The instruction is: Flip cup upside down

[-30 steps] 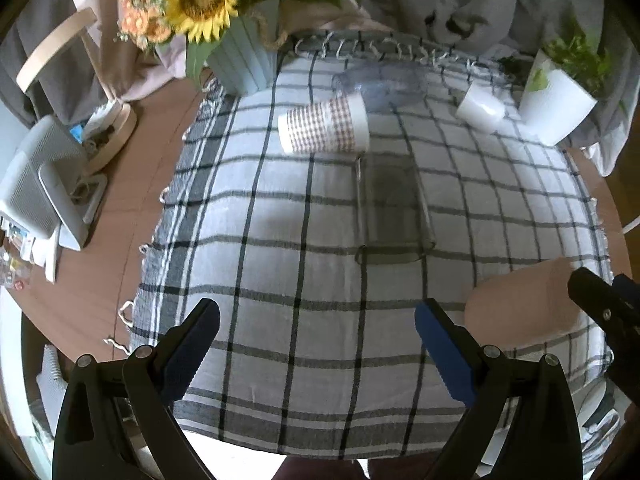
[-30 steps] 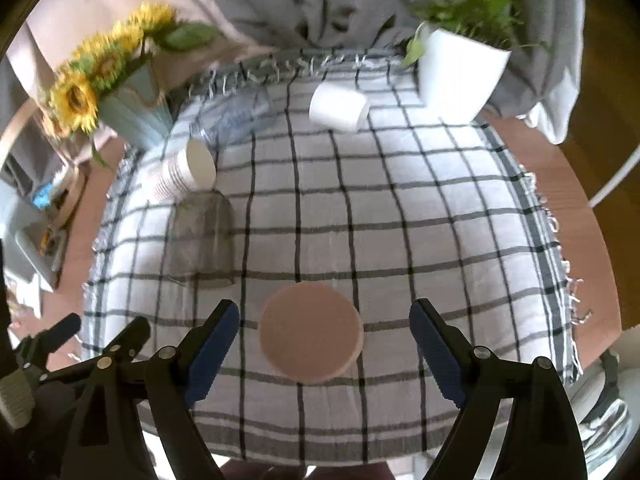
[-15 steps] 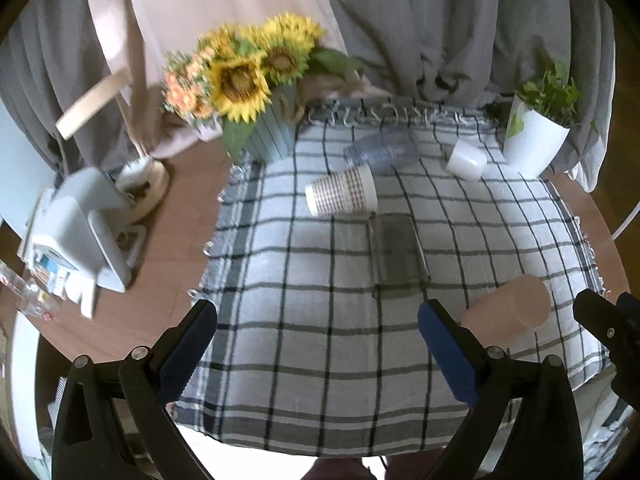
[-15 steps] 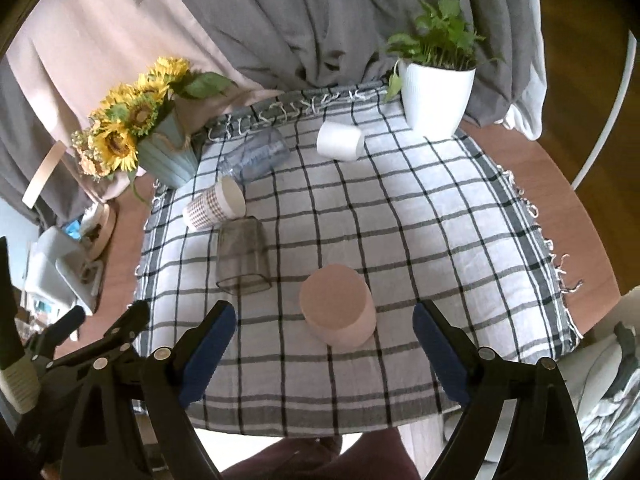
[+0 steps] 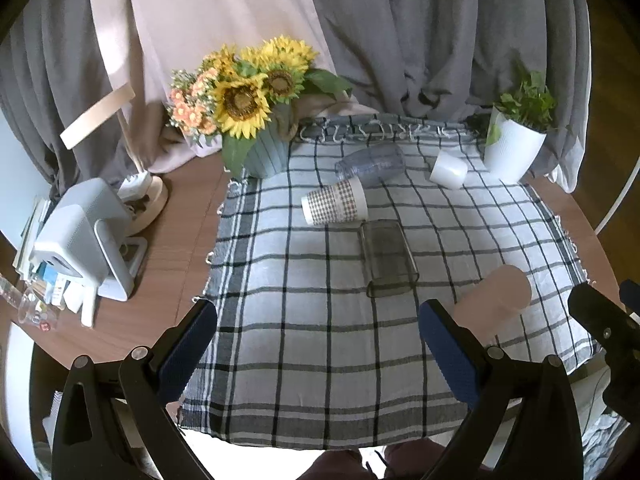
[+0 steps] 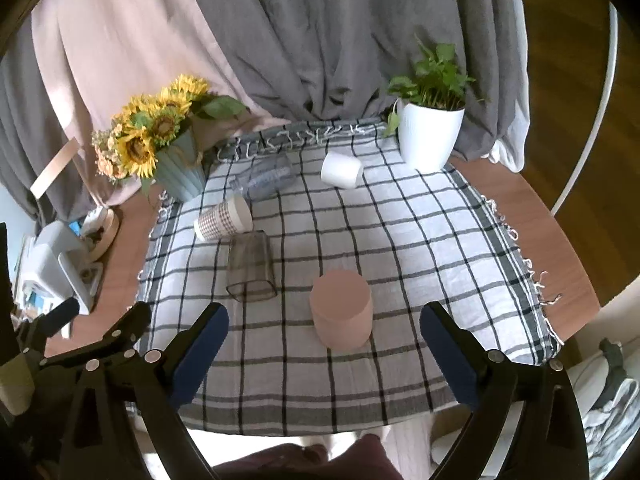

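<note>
The pink cup (image 6: 341,314) stands mouth-down on the checked cloth (image 6: 420,248) at lower centre of the right wrist frame, beside a smoky glass (image 6: 250,272) lying sideways, while the right tool (image 6: 323,350) and left tool (image 5: 318,346) hover wide open, empty.

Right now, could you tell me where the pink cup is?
In the right wrist view the pink cup stands upside down on the checked cloth, centre foreground, just right of the smoky glass.

A checked cloth (image 6: 400,240) covers the worktop (image 5: 172,248). A sunflower vase (image 6: 180,168) and a potted plant (image 6: 428,136) flank its far edge before grey curtains (image 6: 320,40).
</note>
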